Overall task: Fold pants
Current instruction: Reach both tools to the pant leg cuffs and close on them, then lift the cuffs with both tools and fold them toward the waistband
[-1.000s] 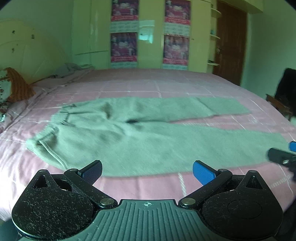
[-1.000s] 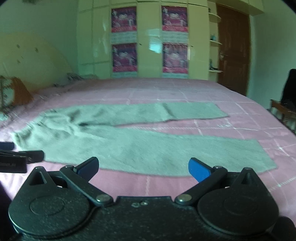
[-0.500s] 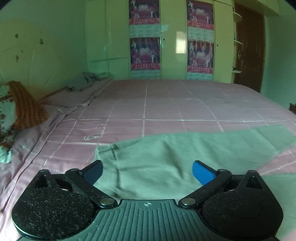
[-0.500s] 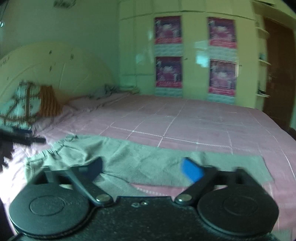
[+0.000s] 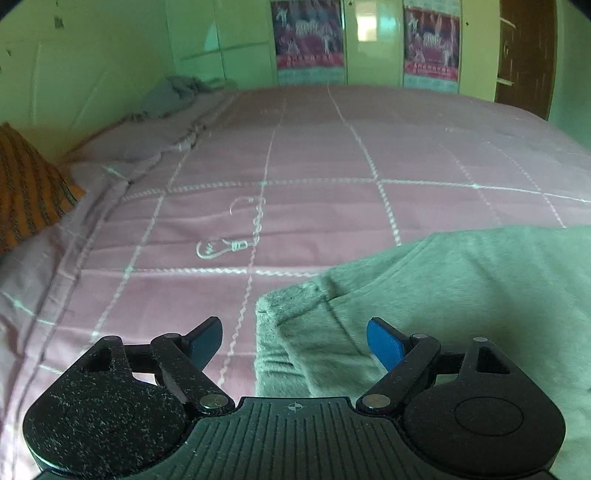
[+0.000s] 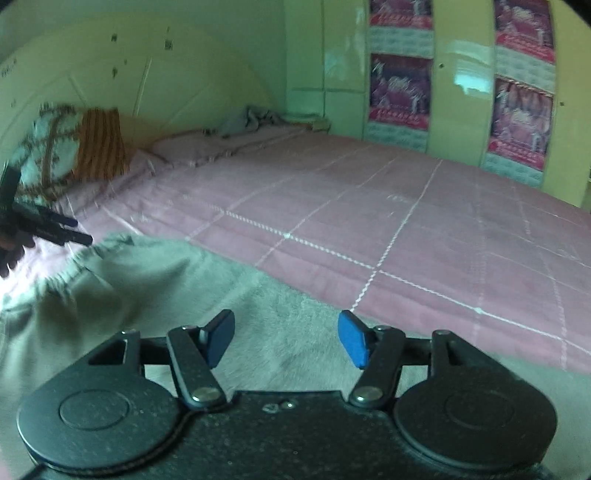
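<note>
A wide bed (image 5: 332,155) under a pink checked cover fills a green-walled room, with posters (image 5: 308,35) on the cupboard doors at the far side and a striped orange pillow (image 5: 26,184) at the bed's left, head end. Across the near edge of the bed lie the grey pants (image 5: 461,295), spread flat — the easiest state from which to start a fold.

At the left, the left gripper (image 5: 293,341) hangs just over the waistband corner (image 5: 291,299) of the pants. Its jaws stand apart, one blue pad over bare cover and the other over cloth, so nothing is grasped; it seems placed there to straddle that corner before pinching it.

Further right along the same edge, the right gripper (image 6: 286,338) hovers over the seat of the pants (image 6: 184,280), the gathered waistband off to its left. Its jaws have just been closing yet are released, with only fabric below and none caught between the pads. A hold at each of the two places would probably let the waist be lifted evenly, without sagging.
</note>
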